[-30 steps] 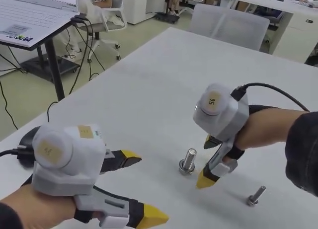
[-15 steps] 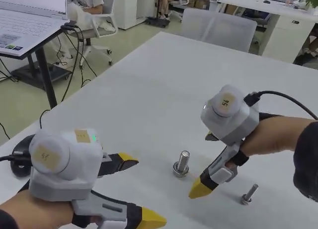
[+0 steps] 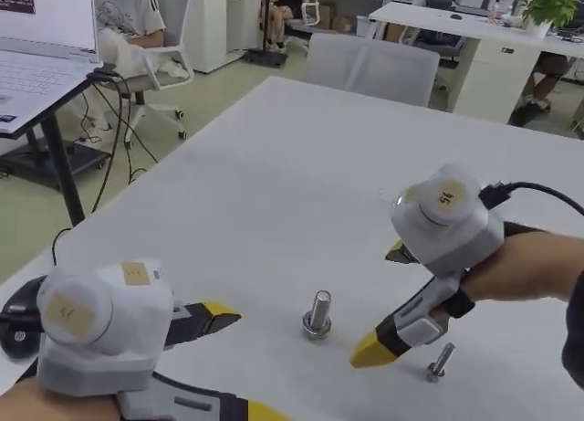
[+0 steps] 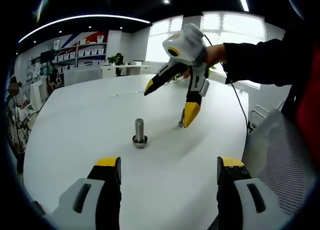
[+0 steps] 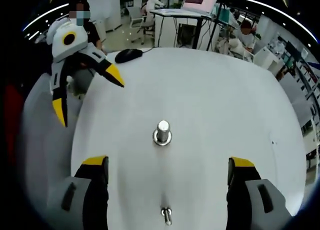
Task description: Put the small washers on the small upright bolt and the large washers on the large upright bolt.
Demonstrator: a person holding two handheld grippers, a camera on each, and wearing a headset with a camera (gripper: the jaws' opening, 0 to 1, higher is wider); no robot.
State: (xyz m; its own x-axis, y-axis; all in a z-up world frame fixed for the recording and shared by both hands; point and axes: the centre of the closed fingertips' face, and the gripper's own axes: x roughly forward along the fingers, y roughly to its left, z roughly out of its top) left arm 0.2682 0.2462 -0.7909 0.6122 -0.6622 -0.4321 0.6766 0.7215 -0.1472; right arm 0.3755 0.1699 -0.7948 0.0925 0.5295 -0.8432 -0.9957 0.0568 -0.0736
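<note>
The left hand-held gripper (image 3: pixel 242 362) is released, jaws spread wide and empty, held at the near left over the white worktop (image 3: pixel 274 165). The right hand-held gripper (image 3: pixel 383 302) is also released and empty. Its lower yellow tip points down at the worktop between the two bolts. The large bolt (image 3: pixel 318 311) stands upright near the worktop's middle, with a metal ring (image 3: pixel 317 330) at its base. The small bolt (image 3: pixel 439 362) is to its right, just beside that lower tip.
</note>
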